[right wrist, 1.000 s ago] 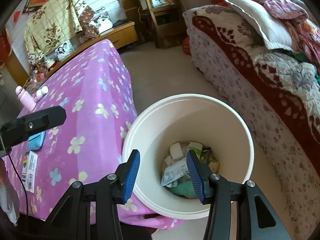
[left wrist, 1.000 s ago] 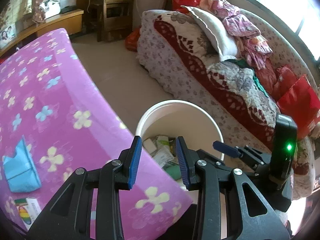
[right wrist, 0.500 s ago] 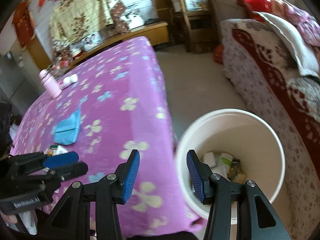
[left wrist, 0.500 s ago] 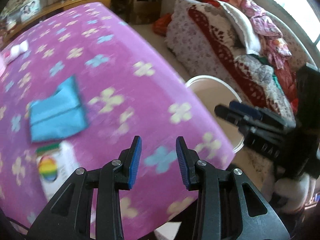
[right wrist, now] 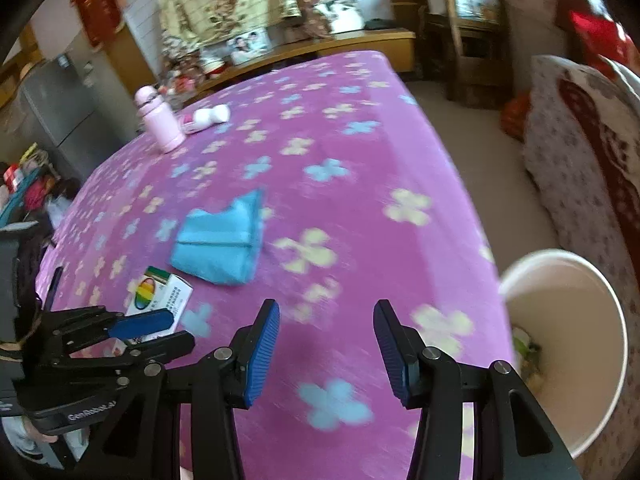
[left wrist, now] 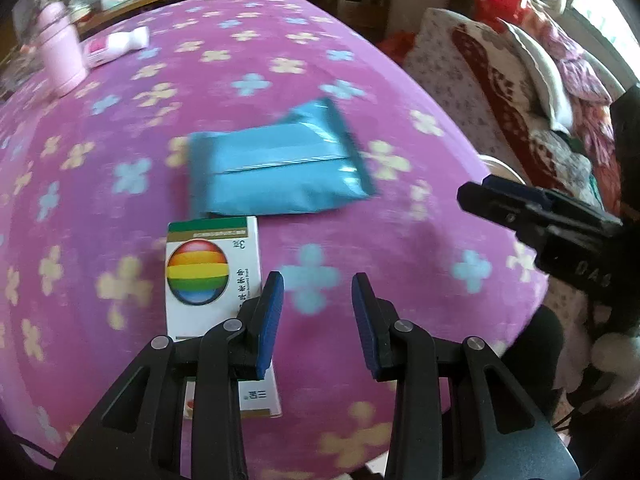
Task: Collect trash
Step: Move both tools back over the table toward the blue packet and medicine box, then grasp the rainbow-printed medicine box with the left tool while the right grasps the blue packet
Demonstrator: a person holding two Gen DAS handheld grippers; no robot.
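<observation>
A blue packet point(left wrist: 280, 164) lies on the purple flowered tablecloth point(left wrist: 120, 92); it also shows in the right wrist view point(right wrist: 218, 244). A white box with a rainbow ball point(left wrist: 212, 280) lies just in front of it, also in the right wrist view point(right wrist: 160, 294). My left gripper point(left wrist: 317, 312) is open and empty, low over the cloth beside the box. My right gripper point(right wrist: 326, 344) is open and empty over the table's near edge. The white trash bucket point(right wrist: 568, 380) stands on the floor at the right, with trash inside.
A pink bottle point(right wrist: 158, 124) and a white-and-pink tube point(right wrist: 206, 118) sit at the table's far side. A sofa with patterned covers point(left wrist: 520, 92) stands to the right of the table. Wooden furniture point(right wrist: 468, 40) lines the back wall.
Both grippers have swung left from over the bucket to over the table. The blue packet and the box now lie close in front of the left gripper. Both stay open.
</observation>
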